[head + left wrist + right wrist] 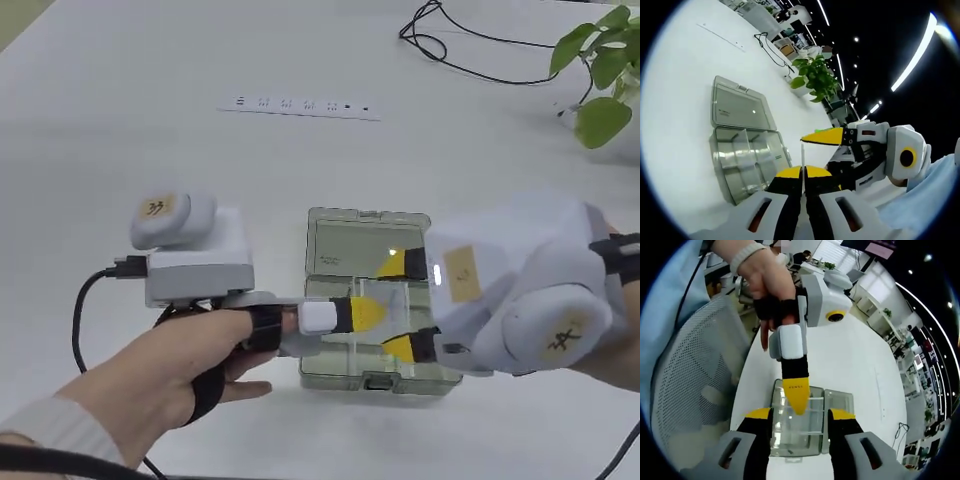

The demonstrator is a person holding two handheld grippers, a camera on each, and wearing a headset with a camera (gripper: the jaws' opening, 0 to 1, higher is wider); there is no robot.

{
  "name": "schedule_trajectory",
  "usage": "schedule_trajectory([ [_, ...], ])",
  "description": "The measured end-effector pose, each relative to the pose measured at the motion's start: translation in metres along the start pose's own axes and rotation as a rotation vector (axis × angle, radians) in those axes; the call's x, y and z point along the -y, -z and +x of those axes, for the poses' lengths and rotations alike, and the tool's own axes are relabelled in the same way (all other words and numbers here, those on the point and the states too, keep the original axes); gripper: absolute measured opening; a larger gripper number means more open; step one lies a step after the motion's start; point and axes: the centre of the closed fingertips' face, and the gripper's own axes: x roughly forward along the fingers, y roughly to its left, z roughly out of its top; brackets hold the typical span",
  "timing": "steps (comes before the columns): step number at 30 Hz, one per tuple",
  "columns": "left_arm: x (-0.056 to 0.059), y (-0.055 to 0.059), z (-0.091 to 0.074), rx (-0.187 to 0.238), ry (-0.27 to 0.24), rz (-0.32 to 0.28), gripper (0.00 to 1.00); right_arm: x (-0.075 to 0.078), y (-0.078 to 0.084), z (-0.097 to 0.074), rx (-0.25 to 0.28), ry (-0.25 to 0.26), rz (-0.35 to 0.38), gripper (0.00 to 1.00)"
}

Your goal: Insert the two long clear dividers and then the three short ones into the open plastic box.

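The open plastic box (335, 368) lies on the white table, its lid (340, 245) folded back flat. Over the box, my left gripper (365, 313) is shut on a clear divider (388, 303). In the left gripper view the divider (802, 156) stands edge-on, rising from the shut jaws (803, 172), with the box (722, 160) to the left. My right gripper (397, 305) comes in from the right and is open, one yellow tip on each side of the divider. In the right gripper view the divider (812, 427) spans the gap in my right gripper (800, 415) over the box (840, 402). A lengthwise divider seems to stand inside the box.
A white power strip (300, 106) lies at the back of the table. A black cable (450, 45) and a leafy plant (600, 70) are at the far right. A black cable (85, 300) trails from the left gripper. A mesh office chair (695, 370) stands beside the table.
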Motion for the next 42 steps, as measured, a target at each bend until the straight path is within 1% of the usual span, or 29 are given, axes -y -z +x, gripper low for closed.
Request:
schedule_trajectory([
  [1,0.001,0.0,0.0,0.0,0.006,0.013,0.0,0.002,-0.001,-0.001,0.008,0.005,0.021,0.57],
  [2,0.002,0.0,-0.001,-0.006,0.014,0.035,0.0,0.004,-0.004,-0.005,0.034,-0.002,0.057,0.61],
  [3,0.002,0.0,-0.002,-0.015,0.012,0.049,0.0,0.006,-0.005,-0.007,0.05,-0.011,0.081,0.6],
  [4,0.001,0.001,-0.002,-0.026,0.014,0.072,0.0,0.008,-0.008,-0.012,0.072,-0.03,0.131,0.58],
  [5,0.002,0.002,-0.003,-0.038,0.025,0.136,0.0,0.01,-0.008,-0.015,0.084,-0.04,0.158,0.58],
  [6,0.002,0.003,-0.004,-0.046,0.027,0.161,0.0,0.013,-0.008,-0.019,0.09,-0.051,0.178,0.58],
  [7,0.003,0.006,-0.005,-0.06,0.036,0.225,0.0,0.015,-0.008,-0.022,0.097,-0.058,0.192,0.57],
  [8,0.004,0.009,-0.006,-0.068,0.043,0.269,0.0,0.018,-0.008,-0.024,0.103,-0.063,0.205,0.56],
  [9,0.004,0.015,-0.007,-0.091,0.049,0.293,0.0,0.021,-0.007,-0.028,0.107,-0.071,0.23,0.55],
  [10,0.004,0.017,-0.008,-0.098,0.057,0.315,0.0,0.022,-0.007,-0.03,0.111,-0.085,0.238,0.53],
  [12,0.007,0.019,-0.009,-0.087,0.076,0.384,0.0,0.018,-0.006,-0.034,0.112,-0.137,0.265,0.48],
  [13,0.009,0.02,-0.01,-0.086,0.082,0.383,0.0,0.014,-0.006,-0.036,0.109,-0.179,0.279,0.45],
  [14,0.01,0.018,-0.01,-0.068,0.107,0.416,0.0,0.013,-0.005,-0.037,0.105,-0.192,0.29,0.42],
  [15,0.012,0.018,-0.011,-0.055,0.119,0.44,0.0,0.01,-0.004,-0.038,0.096,-0.223,0.286,0.41],
  [16,0.014,0.018,-0.012,-0.051,0.131,0.466,0.0,0.009,-0.004,-0.038,0.089,-0.233,0.283,0.38],
  [17,0.016,0.017,-0.012,-0.04,0.14,0.486,0.0,0.005,-0.004,-0.038,0.074,-0.263,0.275,0.36],
  [18,0.018,0.016,-0.014,-0.027,0.142,0.527,0.0,0.004,-0.005,-0.039,0.073,-0.279,0.27,0.34],
  [19,0.019,0.015,-0.014,-0.022,0.145,0.55,0.0,0.004,-0.003,-0.038,0.069,-0.291,0.276,0.32],
  [20,0.021,0.014,-0.015,-0.011,0.156,0.58,0.0,0.001,-0.004,-0.038,0.06,-0.325,0.276,0.31],
  [23,0.023,0.012,-0.016,0.005,0.161,0.664,0.0,-0.005,-0.01,-0.038,0.059,-0.383,0.273,0.25],
  [24,0.025,0.012,-0.016,0.012,0.168,0.705,0.0,-0.007,-0.012,-0.037,0.057,-0.408,0.275,0.24],
  [25,0.025,0.012,-0.017,0.017,0.167,0.747,0.0,-0.004,-0.01,-0.035,0.052,-0.407,0.281,0.23],
  [26,0.026,0.015,-0.017,0.006,0.171,0.753,0.0,-0.004,-0.01,-0.034,0.049,-0.413,0.279,0.23],
  [29,0.023,0.02,-0.017,-0.025,0.168,0.811,0.0,-0.009,-0.014,-0.033,0.041,-0.443,0.267,0.19],
  [30,0.024,0.021,-0.017,-0.027,0.169,0.822,0.0,-0.012,-0.014,-0.033,0.036,-0.46,0.263,0.17],
  [33,0.023,0.023,-0.018,-0.032,0.169,0.83,0.0,-0.018,-0.014,-0.032,0.017,-0.493,0.26,0.14],
  [36,0.024,0.024,-0.019,-0.026,0.17,0.836,0.0,-0.025,-0.013,-0.031,0.003,-0.519,0.27,0.11],
  [39,0.025,0.025,-0.018,-0.031,0.173,0.844,0.0,-0.028,-0.011,-0.028,-0.013,-0.529,0.267,0.09],
  [42,0.027,0.026,-0.018,-0.038,0.181,0.856,0.0,-0.028,-0.012,-0.029,-0.015,-0.538,0.273,0.07],
])
